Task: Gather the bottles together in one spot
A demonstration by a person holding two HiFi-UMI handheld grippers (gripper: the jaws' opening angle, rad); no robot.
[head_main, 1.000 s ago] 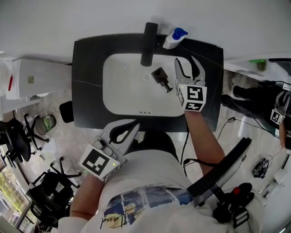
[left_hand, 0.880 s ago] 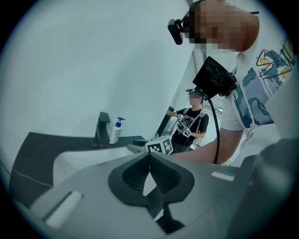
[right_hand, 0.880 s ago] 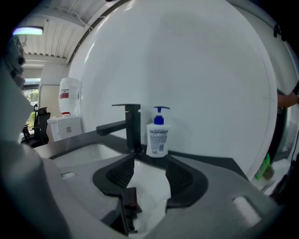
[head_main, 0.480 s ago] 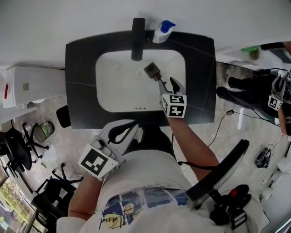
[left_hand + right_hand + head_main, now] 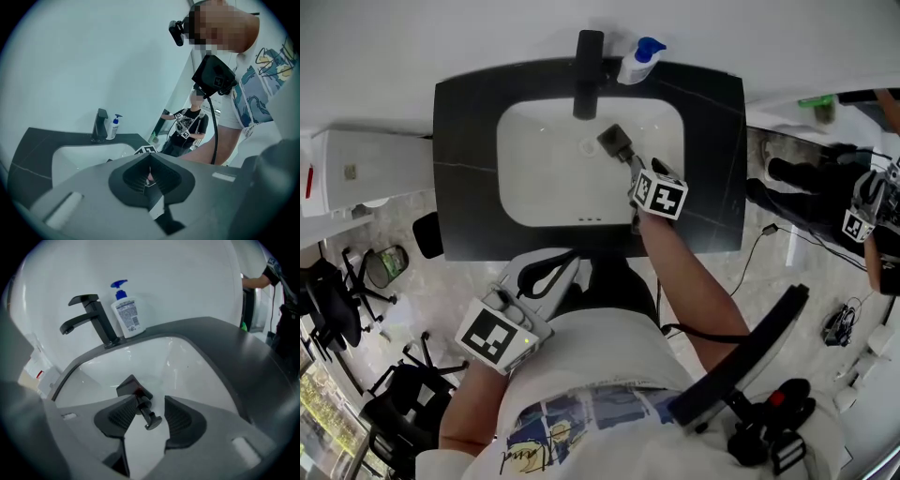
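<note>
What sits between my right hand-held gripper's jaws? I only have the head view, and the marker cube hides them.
Observer: The right gripper view shows the small dark bottle lying in the basin, its pump neck between the jaws of the right hand-held gripper. They have just been closing and stand apart, with a gap beside the right pad.
Operator: And the other bottle, is it standing?
Observer: Yes, the white pump bottle stands upright on the counter beside the black tap.
</note>
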